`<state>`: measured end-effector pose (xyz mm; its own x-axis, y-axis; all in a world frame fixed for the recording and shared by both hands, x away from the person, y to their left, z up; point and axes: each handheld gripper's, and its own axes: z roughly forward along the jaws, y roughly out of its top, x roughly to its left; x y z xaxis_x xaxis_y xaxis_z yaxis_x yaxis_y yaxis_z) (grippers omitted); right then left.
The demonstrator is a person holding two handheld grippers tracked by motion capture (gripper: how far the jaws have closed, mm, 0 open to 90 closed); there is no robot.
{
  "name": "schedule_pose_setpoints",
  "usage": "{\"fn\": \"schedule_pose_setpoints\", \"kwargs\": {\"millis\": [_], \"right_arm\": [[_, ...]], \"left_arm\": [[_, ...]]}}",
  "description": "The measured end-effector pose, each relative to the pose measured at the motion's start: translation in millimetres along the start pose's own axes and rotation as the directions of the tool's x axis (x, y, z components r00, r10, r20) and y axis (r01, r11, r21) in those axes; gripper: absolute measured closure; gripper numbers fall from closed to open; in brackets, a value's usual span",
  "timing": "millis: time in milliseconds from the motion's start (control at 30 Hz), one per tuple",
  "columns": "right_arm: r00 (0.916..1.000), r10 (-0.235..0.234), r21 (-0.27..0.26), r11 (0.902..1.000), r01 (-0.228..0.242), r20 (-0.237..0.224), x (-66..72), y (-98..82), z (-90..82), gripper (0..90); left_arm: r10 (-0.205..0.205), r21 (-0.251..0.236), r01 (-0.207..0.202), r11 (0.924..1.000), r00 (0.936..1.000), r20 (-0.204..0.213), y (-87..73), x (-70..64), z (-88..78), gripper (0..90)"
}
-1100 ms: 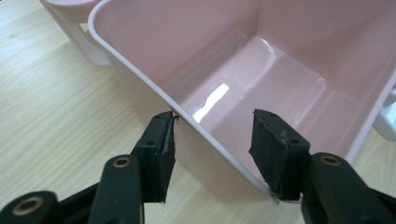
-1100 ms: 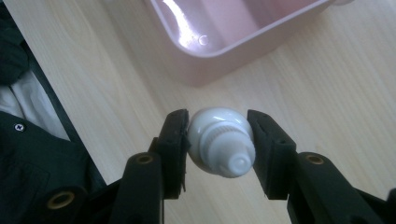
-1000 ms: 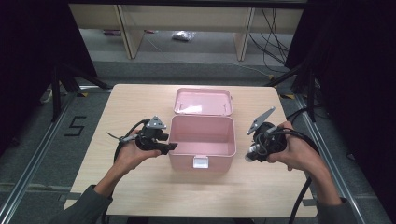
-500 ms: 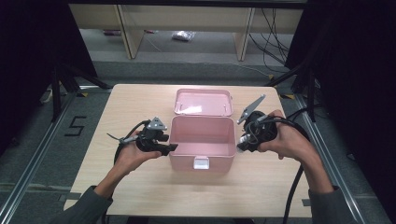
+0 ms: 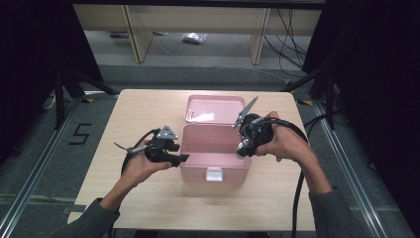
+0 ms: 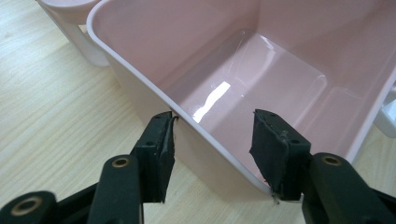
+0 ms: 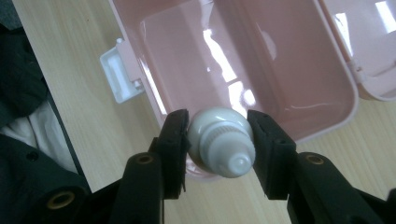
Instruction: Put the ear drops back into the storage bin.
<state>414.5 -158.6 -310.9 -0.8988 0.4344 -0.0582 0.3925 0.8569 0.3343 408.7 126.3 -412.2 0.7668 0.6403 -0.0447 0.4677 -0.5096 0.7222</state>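
Observation:
An open pink box (image 5: 213,168) stands mid-table with its lid (image 5: 213,109) folded back. My left gripper (image 5: 181,159) is at the box's front left corner. In the left gripper view, its jaws (image 6: 212,121) straddle the box wall (image 6: 130,60), one pad outside and one inside, and both touch the wall. My right gripper (image 5: 241,148) hangs over the box's right rim, shut on a white tube with a ribbed cap (image 7: 222,140). The cap points back at the camera, with the empty box interior (image 7: 261,70) beyond it.
The box's white latch (image 5: 214,174) faces the table's front edge. Bare wooden table (image 5: 148,208) lies on all sides of the box. Cables trail from both grippers. Shelving and floor cables stand beyond the far edge. A dark sleeve (image 7: 28,93) shows beside the right gripper.
My right gripper has moved left with the white tube, from beside the box's right side to over its right rim. The left gripper has stayed at the box's left corner.

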Motion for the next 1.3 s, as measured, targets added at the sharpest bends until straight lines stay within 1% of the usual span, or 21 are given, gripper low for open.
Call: {"fn": "schedule_pose_setpoints", "kwargs": {"millis": [33,67,133,200,233,367,400,467,567,600,633,667,700,733,867,1000,1067,1167,1200,1233,1300], "right_arm": [[1.0,-0.004,0.011,0.9999,0.004,-0.004,0.0,2.9,3.7,60.6],[0.9999,0.01,0.02,0.9998,-0.01,-0.003,0.7,4.3,5.3,60.5],[0.9999,-0.008,0.019,0.9998,0.008,-0.011,-0.7,7.8,10.6,60.5],[0.9998,-0.001,0.034,0.9994,0.001,-0.018,-0.6,11.0,15.3,60.6],[0.9995,-0.009,0.043,0.999,0.01,-0.029,-1.7,14.2,20.6,60.6],[0.9994,-0.003,0.048,0.9988,0.005,-0.034,-1.3,18.4,28.9,60.6],[0.9991,-0.016,0.047,0.9987,0.018,-0.039,-2.5,19.9,31.8,60.6],[0.9992,0.003,0.069,0.9976,0.0,-0.041,-3.3,23.6,38.3,60.5],[0.999,0.007,0.075,0.9972,-0.004,-0.044,-4.5,25.2,42.4,60.5],[0.999,0.017,0.086,0.9962,-0.013,-0.041,-4.5,26.3,45.9,60.6],[0.9991,0.001,0.084,0.9965,0.003,-0.043,-5.6,26.7,48.0,60.6],[0.999,0.016,0.092,0.9957,-0.012,-0.042,-5.0,27.0,49.3,60.6],[0.999,0.016,0.092,0.9957,-0.012,-0.042,-5.0,27.0,49.3,60.6],[0.9989,0.003,0.087,0.9962,0.001,-0.048,-6.0,27.1,51.2,60.6],[0.9989,0.012,0.101,0.9948,-0.008,-0.045,-6.1,26.7,56.9,60.6],[0.9985,0.014,0.102,0.9948,-0.008,-0.053,-8.8,24.3,60.3,60.6],[0.9987,0.026,0.114,0.9933,-0.021,-0.044,-9.6,22.5,63.0,60.5],[0.9987,0.012,0.111,0.9938,-0.006,-0.05,-11.2,21.7,65.6,60.5],[0.998,0.04,0.121,0.9921,-0.034,-0.049,-10.1,21.0,66.8,60.5],[0.9986,0.03,0.123,0.9921,-0.025,-0.044,-10.9,21.0,67.6,60.6],[0.9982,0.022,0.124,0.9922,-0.015,-0.055,-11.5,20.8,69.3,60.5]], "left_arm": [[0.0,-0.001,0.0,1.0,1.0,0.001,-0.1,0.0,0.0,49.0],[-0.002,-0.002,0.002,1.0,1.0,0.002,-0.2,-0.2,-0.1,48.9],[0.002,0.001,-0.002,1.0,1.0,0.001,-0.3,-1.1,-0.5,48.7],[0.002,0.004,-0.002,1.0,1.0,0.005,-0.3,-1.9,-0.7,48.2],[0.004,0.007,-0.004,1.0,1.0,0.009,0.0,-1.8,-0.9,47.7],[-0.001,0.004,0.001,1.0,1.0,0.009,-0.3,-1.7,-0.7,47.6],[0.001,0.005,-0.001,1.0,1.0,0.01,-0.2,-1.6,-0.8,47.6],[0.0,0.004,0.0,1.0,0.9999,0.01,-0.4,-1.6,-0.8,47.6],[0.001,0.004,-0.001,1.0,1.0,0.01,-0.4,-1.6,-0.9,47.5],[0.001,0.004,-0.001,1.0,0.9999,0.01,-0.4,-1.6,-0.9,47.5],[0.0,0.004,0.0,1.0,0.9999,0.011,-0.5,-1.5,-0.9,47.6],[0.0,0.004,0.0,1.0,0.9999,0.011,-0.5,-1.5,-0.9,47.5],[0.0,0.003,0.0,1.0,0.9999,0.012,-0.5,-1.3,-0.8,47.5],[-0.001,0.003,0.001,1.0,0.9999,0.012,-0.4,-1.2,-0.7,47.5],[0.0,0.004,0.0,1.0,0.9999,0.013,-0.4,-1.2,-0.8,47.4],[0.0,0.003,-0.001,1.0,0.9999,0.013,-0.5,-1.1,-0.7,47.4],[0.0,0.002,0.0,1.0,0.9998,0.018,-0.4,-0.5,-0.5,47.2],[0.0,0.002,0.0,1.0,0.9998,0.018,-0.5,-0.6,-0.5,47.2],[0.0,0.002,0.0,1.0,0.9998,0.018,-0.5,-0.6,-0.5,47.1],[-0.002,0.001,0.002,1.0,0.9998,0.018,-0.5,-0.6,-0.4,47.2],[-0.001,0.002,0.001,1.0,0.9998,0.017,-0.4,-0.6,-0.4,47.2]]}}
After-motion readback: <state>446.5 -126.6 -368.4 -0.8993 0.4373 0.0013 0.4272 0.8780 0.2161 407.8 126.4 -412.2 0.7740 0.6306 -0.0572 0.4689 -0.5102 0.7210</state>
